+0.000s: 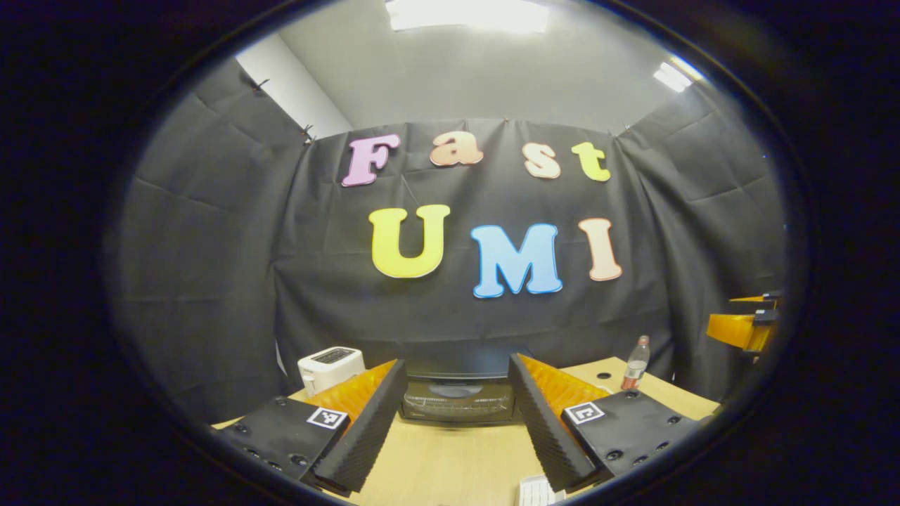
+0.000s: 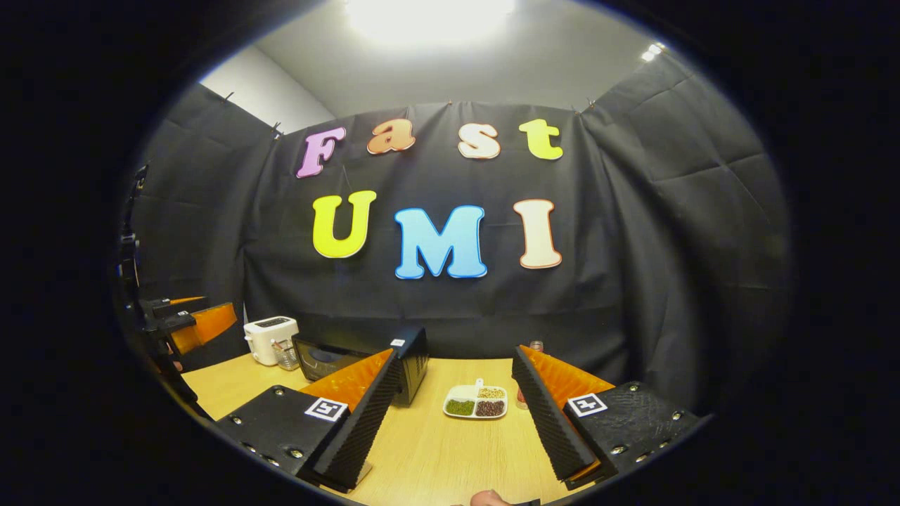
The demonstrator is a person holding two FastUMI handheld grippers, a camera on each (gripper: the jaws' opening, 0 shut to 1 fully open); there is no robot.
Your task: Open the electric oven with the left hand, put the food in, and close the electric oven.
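Observation:
A black electric oven (image 1: 457, 393) with a glass door stands shut on the wooden table, straight ahead of my left gripper (image 1: 457, 450), which is open with nothing between its fingers. The oven (image 2: 351, 360) appears again in the right gripper view, at the left behind one finger. A white divided plate of food (image 2: 476, 403) with green, brown and pale portions lies on the table ahead of my right gripper (image 2: 457, 436), which is open and holds nothing. The left gripper (image 2: 186, 323) shows at the far left of the right gripper view.
A white toaster (image 1: 330, 367) stands left of the oven. A plastic bottle (image 1: 635, 363) stands on the table at the right. A clear cup (image 2: 285, 355) sits by the toaster. A white keyboard edge (image 1: 538, 490) lies near the front. The wooden table (image 2: 436, 450) spreads ahead.

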